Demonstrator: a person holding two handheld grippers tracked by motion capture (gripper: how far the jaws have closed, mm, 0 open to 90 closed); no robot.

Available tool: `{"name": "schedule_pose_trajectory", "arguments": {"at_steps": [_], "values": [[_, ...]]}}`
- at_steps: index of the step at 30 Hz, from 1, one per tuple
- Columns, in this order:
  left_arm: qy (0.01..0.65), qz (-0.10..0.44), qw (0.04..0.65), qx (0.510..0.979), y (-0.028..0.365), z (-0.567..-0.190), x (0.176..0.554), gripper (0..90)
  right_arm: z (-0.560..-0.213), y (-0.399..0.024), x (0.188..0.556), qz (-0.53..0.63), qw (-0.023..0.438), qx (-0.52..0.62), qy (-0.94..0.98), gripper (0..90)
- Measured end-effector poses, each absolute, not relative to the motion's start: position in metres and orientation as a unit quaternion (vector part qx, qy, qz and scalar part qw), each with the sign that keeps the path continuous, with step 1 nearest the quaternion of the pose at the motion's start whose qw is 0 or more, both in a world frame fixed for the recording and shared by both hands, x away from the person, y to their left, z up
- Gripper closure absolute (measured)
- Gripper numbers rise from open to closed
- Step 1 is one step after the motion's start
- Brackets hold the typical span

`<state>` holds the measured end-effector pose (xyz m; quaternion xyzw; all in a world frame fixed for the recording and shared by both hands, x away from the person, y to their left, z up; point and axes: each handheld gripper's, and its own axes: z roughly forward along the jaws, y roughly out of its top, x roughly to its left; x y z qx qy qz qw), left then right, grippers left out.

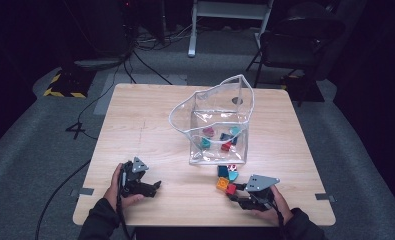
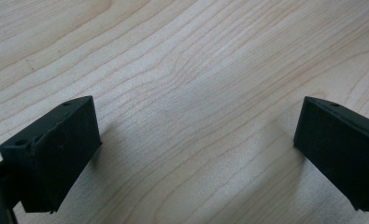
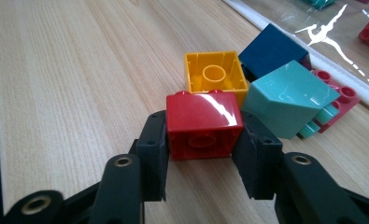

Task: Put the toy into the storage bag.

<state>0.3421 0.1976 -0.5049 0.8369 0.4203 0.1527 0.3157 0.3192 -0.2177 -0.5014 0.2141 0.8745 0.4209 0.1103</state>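
Note:
A red brick (image 3: 203,123) lies on the wooden table (image 1: 145,125) near its front right, and my right gripper (image 3: 204,135) is shut on it, one pad pressed to each side. In the high view the right gripper (image 1: 237,192) points left at the red brick (image 1: 230,189). Just beyond the red one lie a yellow brick (image 3: 215,74) on its side, a dark blue brick (image 3: 271,49) and a teal sloped brick (image 3: 289,95). My left gripper (image 1: 155,186) rests at the front left, its jaws open over bare wood (image 2: 196,140).
A clear plastic bag (image 1: 215,115) stands open at the table's middle right, with several coloured bricks inside. Its white-edged rim (image 3: 313,56) runs just behind the loose bricks. A pink-red brick (image 3: 341,95) lies under the teal one. A chair and cables are on the floor beyond.

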Motion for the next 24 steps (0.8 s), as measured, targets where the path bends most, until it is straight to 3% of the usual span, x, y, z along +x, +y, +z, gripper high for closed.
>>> {"name": "schedule_pose_trajectory", "arguments": {"at_steps": [24], "values": [[0.421, 0.152, 0.316, 0.837, 0.198, -0.505, 0.342, 0.6, -0.461, -0.257, 0.322, 0.471, 0.152, 0.233, 0.837, 59.3]]}}
